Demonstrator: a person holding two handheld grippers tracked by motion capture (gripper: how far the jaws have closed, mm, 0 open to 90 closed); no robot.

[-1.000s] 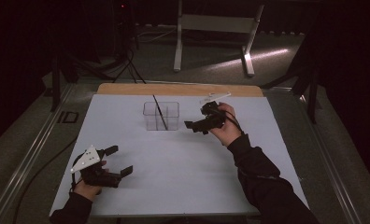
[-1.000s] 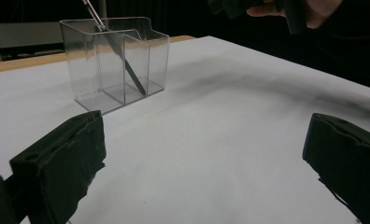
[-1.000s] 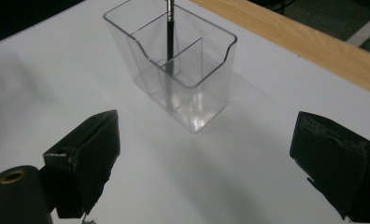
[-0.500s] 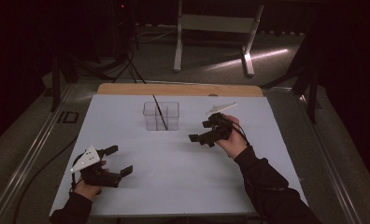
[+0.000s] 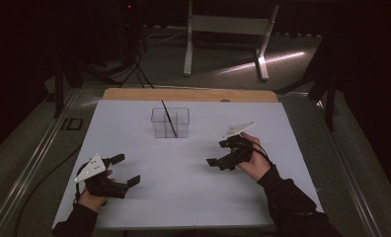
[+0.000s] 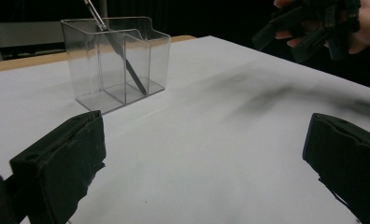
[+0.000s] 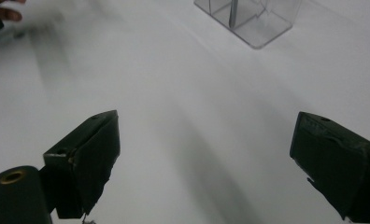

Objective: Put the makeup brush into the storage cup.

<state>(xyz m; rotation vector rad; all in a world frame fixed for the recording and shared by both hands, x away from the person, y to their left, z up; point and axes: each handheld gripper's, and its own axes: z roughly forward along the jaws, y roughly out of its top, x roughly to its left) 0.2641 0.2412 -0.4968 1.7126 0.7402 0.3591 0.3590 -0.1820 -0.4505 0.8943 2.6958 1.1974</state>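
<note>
While the left tool [image 5: 123, 171] sits at the near left of the white worktop [image 5: 183, 197], gripped by the person's left hand [image 5: 92, 195], its two black jaws stand wide apart with nothing between them. Farther in and to the right, the right tool [image 5: 222, 154] hangs just above the worktop in the right hand [image 5: 255, 160], its jaws likewise spread wide and empty, pointing left. Beyond both, near the far middle of the worktop, stands the clear plastic two-compartment box [image 5: 170, 122]. A thin black stick [image 5: 168, 117] leans inside it, its lower end in the right compartment and its top reaching past the rim.
</note>
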